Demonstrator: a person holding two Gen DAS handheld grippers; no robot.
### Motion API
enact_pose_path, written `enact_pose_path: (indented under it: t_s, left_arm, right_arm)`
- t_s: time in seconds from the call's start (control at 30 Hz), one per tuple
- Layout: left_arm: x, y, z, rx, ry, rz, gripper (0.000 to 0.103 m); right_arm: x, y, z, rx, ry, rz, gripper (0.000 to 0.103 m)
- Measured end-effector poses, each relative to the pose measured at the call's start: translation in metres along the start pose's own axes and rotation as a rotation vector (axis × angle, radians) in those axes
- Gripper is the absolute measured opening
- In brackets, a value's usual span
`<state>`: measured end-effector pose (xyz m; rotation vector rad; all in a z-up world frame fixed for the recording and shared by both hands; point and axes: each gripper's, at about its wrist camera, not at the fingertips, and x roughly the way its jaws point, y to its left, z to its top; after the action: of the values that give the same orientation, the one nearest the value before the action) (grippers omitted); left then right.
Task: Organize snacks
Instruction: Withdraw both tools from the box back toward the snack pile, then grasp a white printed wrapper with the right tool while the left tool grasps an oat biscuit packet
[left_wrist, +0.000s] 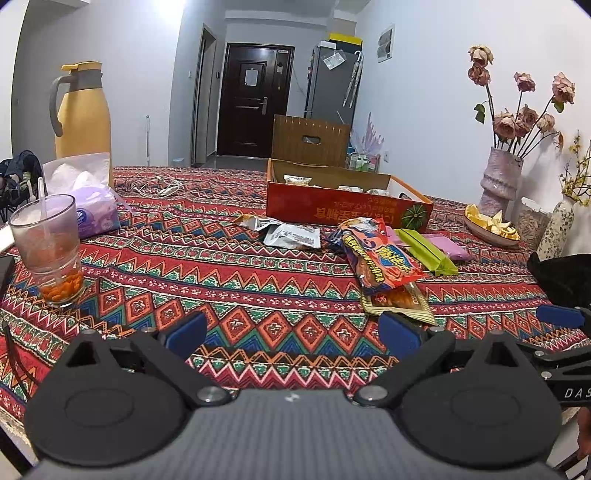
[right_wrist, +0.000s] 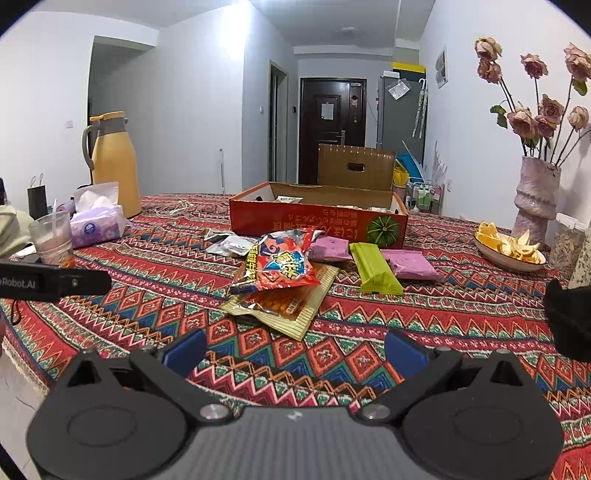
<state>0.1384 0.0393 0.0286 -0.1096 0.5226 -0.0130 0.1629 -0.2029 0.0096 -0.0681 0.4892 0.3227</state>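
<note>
Left gripper (left_wrist: 293, 328) is hovering low over the patterned tablecloth (left_wrist: 258, 295), jaws spread wide, gripping nothing. Right gripper (right_wrist: 295, 347) is doing the same in the right wrist view, jaws apart and empty.

Snacks are lying in a loose pile mid-frame, just in front of the red cardboard box (right_wrist: 317, 223): a red chip bag (right_wrist: 284, 267) is overlapping a yellow-edged orange snack pack (right_wrist: 284, 306); a green wrapped bar (right_wrist: 375, 267) is sitting beside it, between two purple packets (right_wrist: 410, 264); silver foil packs (right_wrist: 231, 243) are lying left of the pile. The box is sitting open, with a few packets inside.

Upper left of the frame: yellow thermos jug (right_wrist: 112, 166), tissue pack (right_wrist: 98, 221), glass with straw (left_wrist: 50, 243). Right edge: vase of dried roses (right_wrist: 535, 195) and a dish of orange peels (right_wrist: 508, 247).
</note>
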Motion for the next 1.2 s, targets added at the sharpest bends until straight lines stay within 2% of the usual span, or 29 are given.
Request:
enact_pose_path:
  t_s: [0.3,0.5,0.67,0.83,0.93,1.03,1.17,1.2]
  left_arm:
    - [0.028,0.021,0.010,-0.029,0.021,0.025,0.101]
    - [0.062,0.039,0.021,-0.038,0.048,0.048,0.101]
    - [0.090,0.059,0.036,-0.059,0.044,0.076,0.101]
    - [0.117,0.077,0.052,-0.076,0.038,0.099,0.101]
    - [0.132,0.085,0.063,-0.078,0.037,0.121,0.101]
    - [0.143,0.094,0.072,-0.091,0.033,0.129,0.101]
    - [0.156,0.099,0.080,-0.097,0.035,0.129,0.101]
    - [0.159,0.098,0.081,-0.097,0.038,0.130,0.101]
  right_arm:
    - [0.041,0.009,0.030,-0.076,-0.013,0.023,0.103]
    - [0.095,0.021,0.065,-0.157,-0.011,0.070,0.103]
    - [0.153,0.031,0.099,-0.215,0.019,0.154,0.103]
    - [0.225,0.043,0.131,-0.302,0.141,0.265,0.100]
    - [0.262,0.056,0.142,-0.401,0.205,0.322,0.098]
    - [0.298,0.065,0.149,-0.440,0.278,0.365,0.097]
    - [0.329,0.070,0.152,-0.439,0.368,0.461,0.089]
    - [0.334,0.071,0.150,-0.441,0.389,0.484,0.081]
